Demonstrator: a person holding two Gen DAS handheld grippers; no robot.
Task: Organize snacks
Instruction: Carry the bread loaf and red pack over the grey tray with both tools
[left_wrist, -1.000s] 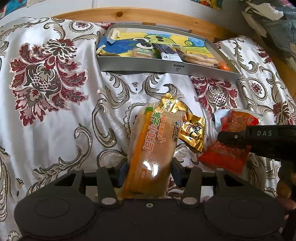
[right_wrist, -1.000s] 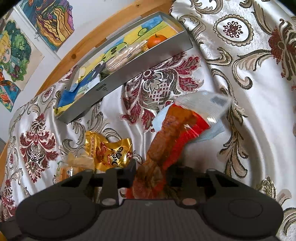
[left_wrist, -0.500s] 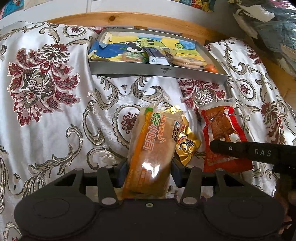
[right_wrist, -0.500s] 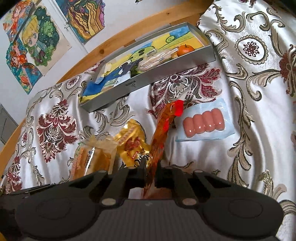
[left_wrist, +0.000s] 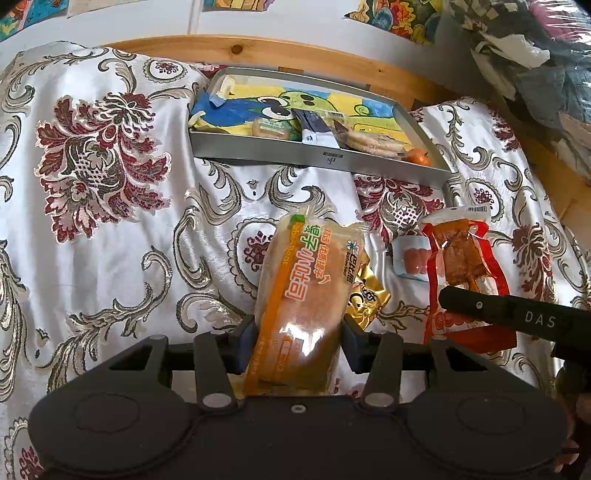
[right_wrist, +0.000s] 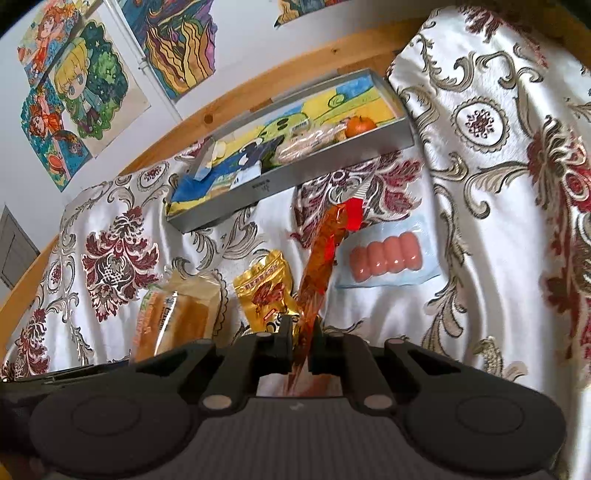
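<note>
Left gripper (left_wrist: 298, 339) pinches the bread packet (left_wrist: 303, 295) by its near end; right gripper (right_wrist: 300, 341) clamps the red snack pouch (right_wrist: 319, 266) edge-on; grey tray (left_wrist: 332, 160) lies well ahead of both grippers.

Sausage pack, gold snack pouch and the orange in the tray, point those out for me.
sausage pack (right_wrist: 386, 256), right wrist view, on the pink sausages.
gold snack pouch (right_wrist: 266, 291), right wrist view, middle of its front.
orange (right_wrist: 360, 125), right wrist view, its rounded face.
</note>
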